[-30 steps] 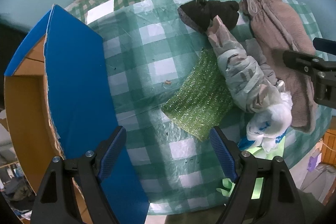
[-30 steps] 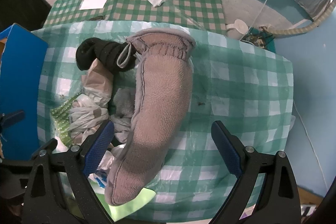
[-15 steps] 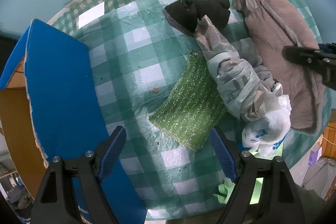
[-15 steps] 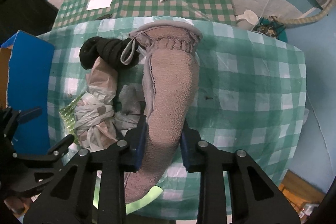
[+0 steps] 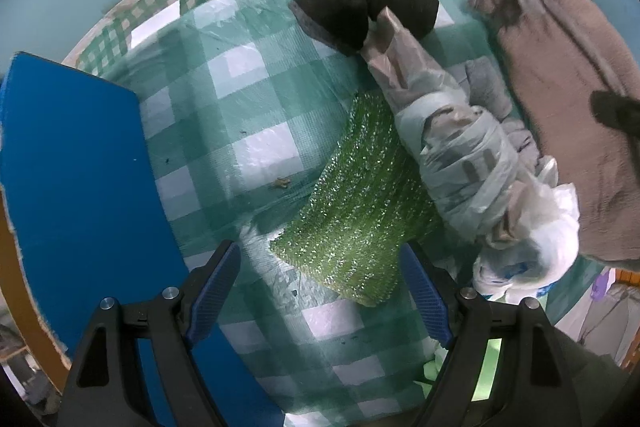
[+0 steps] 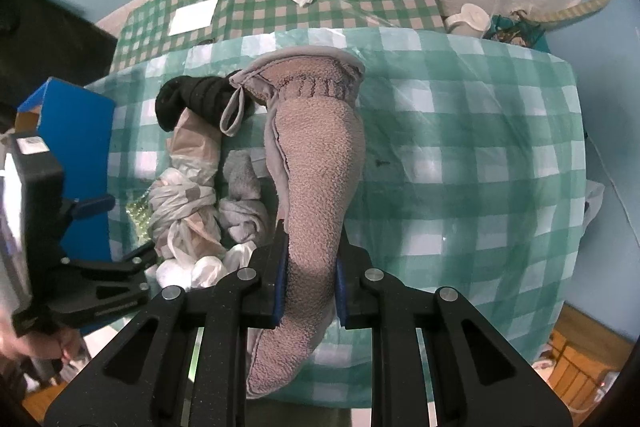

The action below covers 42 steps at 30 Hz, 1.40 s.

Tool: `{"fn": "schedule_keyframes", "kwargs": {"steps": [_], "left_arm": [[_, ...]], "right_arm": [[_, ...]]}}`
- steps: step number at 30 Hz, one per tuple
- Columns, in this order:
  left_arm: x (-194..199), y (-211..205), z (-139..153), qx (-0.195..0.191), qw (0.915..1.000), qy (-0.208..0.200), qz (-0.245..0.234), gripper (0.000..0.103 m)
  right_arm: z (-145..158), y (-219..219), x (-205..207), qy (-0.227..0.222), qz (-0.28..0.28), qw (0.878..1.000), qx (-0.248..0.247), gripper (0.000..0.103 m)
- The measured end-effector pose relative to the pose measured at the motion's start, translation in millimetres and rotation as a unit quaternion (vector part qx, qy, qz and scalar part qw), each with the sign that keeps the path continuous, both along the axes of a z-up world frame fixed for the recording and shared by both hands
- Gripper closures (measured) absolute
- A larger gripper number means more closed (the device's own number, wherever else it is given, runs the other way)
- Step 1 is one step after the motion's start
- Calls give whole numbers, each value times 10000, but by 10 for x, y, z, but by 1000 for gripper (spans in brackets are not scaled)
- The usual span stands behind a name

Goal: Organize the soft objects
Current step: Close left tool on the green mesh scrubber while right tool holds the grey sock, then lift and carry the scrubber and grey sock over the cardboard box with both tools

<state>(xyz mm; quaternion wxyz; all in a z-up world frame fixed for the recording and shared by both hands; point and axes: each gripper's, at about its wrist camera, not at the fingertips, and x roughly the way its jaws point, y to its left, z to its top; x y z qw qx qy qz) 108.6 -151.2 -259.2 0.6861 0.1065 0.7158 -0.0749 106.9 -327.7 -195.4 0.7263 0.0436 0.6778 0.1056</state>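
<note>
Fleece of brown-grey colour, a long slipper sock (image 6: 320, 187), is pinched between the blue pads of our right tool (image 6: 308, 281), near its toe end, on the checked bench (image 6: 460, 155). Our left tool (image 5: 320, 287) stands wide over a green glitter cloth (image 5: 360, 211). Beside it lie a knotted plastic bag bundle (image 5: 460, 155) and a black sock (image 5: 360, 7).

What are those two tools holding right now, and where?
Right tool pinches the fuzzy brown sock near its toe end. Left tool is open, holding nothing.
</note>
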Motion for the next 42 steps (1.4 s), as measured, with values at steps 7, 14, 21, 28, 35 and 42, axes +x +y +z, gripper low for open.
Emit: {"fn": "schedule_keyframes", "kwargs": {"steps": [7,14,21,28,35,42], "left_arm": [[63,-10,-169,-48,9998,150,-114,20],[95,-88,-246,-8,9997,133,-218,18],[113,-133,-269,-43,9998,5,-191,18],[-102,-139,-155,-516,9981,-312,-79,73],[-219,-226,-95,-790,9964,-303,-58,89],[-241,-54,-86,-980,9944,-250,294,89]], "right_arm": [[116,-53,-30,-84,-87,9998,130,85],[139,-77,-36,-64,-155,9997,190,85],[141,-91,-47,-64,-188,9996,212,85],[150,-80,-63,-36,-272,9993,270,85],[188,-59,-63,-77,-241,9992,308,85],[271,-36,-102,-160,-188,9990,371,85]]}}
